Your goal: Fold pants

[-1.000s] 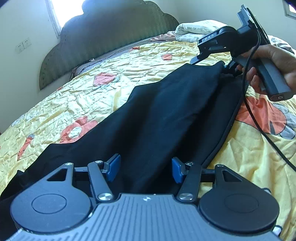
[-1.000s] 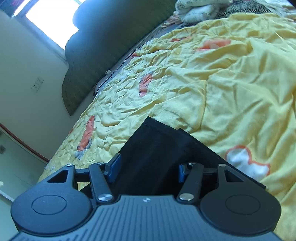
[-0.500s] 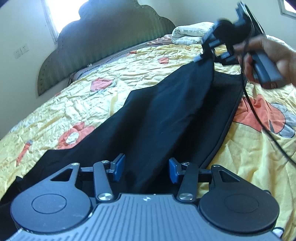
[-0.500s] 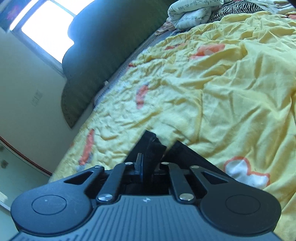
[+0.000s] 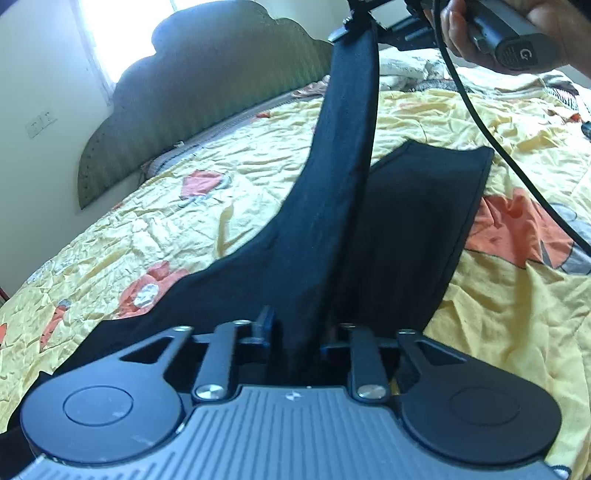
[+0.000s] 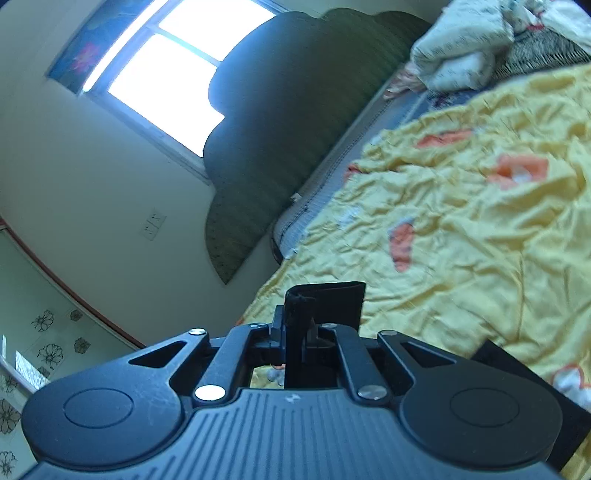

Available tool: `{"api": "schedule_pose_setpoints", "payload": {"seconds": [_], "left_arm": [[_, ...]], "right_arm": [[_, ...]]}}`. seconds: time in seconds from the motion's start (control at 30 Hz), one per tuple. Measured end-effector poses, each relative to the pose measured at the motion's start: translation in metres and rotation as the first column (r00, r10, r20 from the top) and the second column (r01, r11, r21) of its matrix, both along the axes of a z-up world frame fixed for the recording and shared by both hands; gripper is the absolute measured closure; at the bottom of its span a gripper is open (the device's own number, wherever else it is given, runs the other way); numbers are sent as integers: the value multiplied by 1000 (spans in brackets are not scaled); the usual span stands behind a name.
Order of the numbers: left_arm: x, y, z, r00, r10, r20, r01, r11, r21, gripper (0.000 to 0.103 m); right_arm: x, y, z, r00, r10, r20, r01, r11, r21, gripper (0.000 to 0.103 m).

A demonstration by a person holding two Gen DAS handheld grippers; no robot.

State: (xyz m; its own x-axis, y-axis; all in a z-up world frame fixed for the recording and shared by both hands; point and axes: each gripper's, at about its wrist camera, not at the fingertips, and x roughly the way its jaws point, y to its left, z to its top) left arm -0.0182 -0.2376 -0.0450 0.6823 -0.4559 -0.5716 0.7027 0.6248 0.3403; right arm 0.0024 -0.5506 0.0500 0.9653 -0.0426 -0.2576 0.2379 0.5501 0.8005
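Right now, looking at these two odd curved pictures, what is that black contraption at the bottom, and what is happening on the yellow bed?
No robot here: a person holds a hand-held two-finger gripper in each hand, each with its own camera. The left gripper has just been closing on the black fabric pants, spread on the yellow flowered bedsheet. The right gripper is shut on a pant leg's end, raised off the bed; the left camera shows it in the person's hand.

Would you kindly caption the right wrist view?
Right gripper clamps a black pants hem above the yellow bedspread.
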Motion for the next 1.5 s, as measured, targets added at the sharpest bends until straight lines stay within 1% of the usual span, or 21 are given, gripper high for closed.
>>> {"api": "schedule_pose_setpoints", "payload": {"seconds": [0.07, 0.23, 0.3, 0.33, 0.4, 0.43, 0.5, 0.57, 0.63, 0.73, 0.8, 0.9, 1.03, 1.13, 1.23, 1.3, 1.33, 1.4, 1.43, 1.47, 1.5], "left_arm": [[0, 3, 4, 1000, 7, -1, -7, 1000, -22, 90], [6, 16, 26, 999, 43, -4, -44, 992, -119, 91], [3, 21, 37, 999, 42, 5, -41, 987, -156, 91], [2, 22, 40, 999, 32, 4, -31, 987, -157, 91], [0, 20, 36, 1000, 14, -18, -17, 991, -136, 91], [0, 17, 30, 999, 3, -38, -8, 993, -119, 91], [0, 13, 18, 997, -11, -80, 4, 996, -88, 91], [-1, 11, 11, 995, -14, -100, 7, 997, -74, 91], [-2, 11, 11, 996, -16, -93, 9, 998, -68, 91], [-2, 12, 20, 997, -14, -78, 7, 997, -81, 91], [-1, 12, 23, 997, -14, -82, 7, 996, -91, 91], [-2, 9, 14, 994, -18, -103, 11, 998, -67, 91], [-7, 7, 2, 994, -24, -105, 22, 999, -26, 91], [-9, 7, 5, 995, -30, -95, 27, 999, -25, 91], [-7, 8, 5, 994, -26, -109, 22, 999, -32, 91], [-7, 7, 4, 993, -29, -114, 27, 999, -20, 77], [-8, 6, 4, 993, -30, -116, 28, 999, -18, 77], [-11, 8, 7, 993, -34, -116, 32, 999, -22, 68], [-13, 9, 10, 992, -42, -117, 39, 999, -29, 58], [-15, 11, 14, 991, -52, -125, 47, 998, -43, 50], [-14, 13, 16, 989, -59, -134, 52, 997, -54, 47]], "right_arm": [[0, -1, 3, 1000, -3, -13, 3, 1000, -15, 96], [1, -9, -8, 997, -11, -71, 12, 1000, 12, 96], [-7, -9, -4, 1000, -11, -10, 11, 1000, -2, 96], [-15, -9, 0, 999, -10, 42, 11, 1000, -19, 96], [-30, -9, 2, 996, -25, 81, 30, 998, -52, 96], [-36, -10, -3, 997, -31, 67, 35, 997, -62, 96], [-41, -17, -26, 997, -58, -49, 56, 997, -46, 96], [-47, -28, -57, 984, -85, -157, 91, 995, 32, 96], [-56, -34, -83, 975, -94, -202, 116, 988, 101, 96], [-65, -35, -92, 977, -97, -191, 124, 983, 137, 96], [-70, -34, -82, 982, -97, -162, 115, 988, 102, 96], [-73, -32, -75, 975, -107, -194, 115, 993, 30, 96], [-78, -31, -94, 945, -120, -303, 125, 992, -6, 96], [-82, -27, -103, 939, -129, -320, 133, 991, -10, 96], [-82, -25, -102, 934, -132, -333, 128, 991, -35, 96], [-81, -21, -99, 927, -140, -349, 120, 990, -78, 96], [-78, -19, -97, 923, -143, -357, 113, 988, -105, 95], [-73, -16, -94, 910, -146, -389, 93, 984, -153, 93], [-70, -16, -94, 904, -152, -399, 91, 981, -169, 92], [-70, -16, -92, 897, -168, -409, 98, 977, -187, 87], [-71, -16, -89, 884, -196, -425, 113, 970, -213, 82]]}}
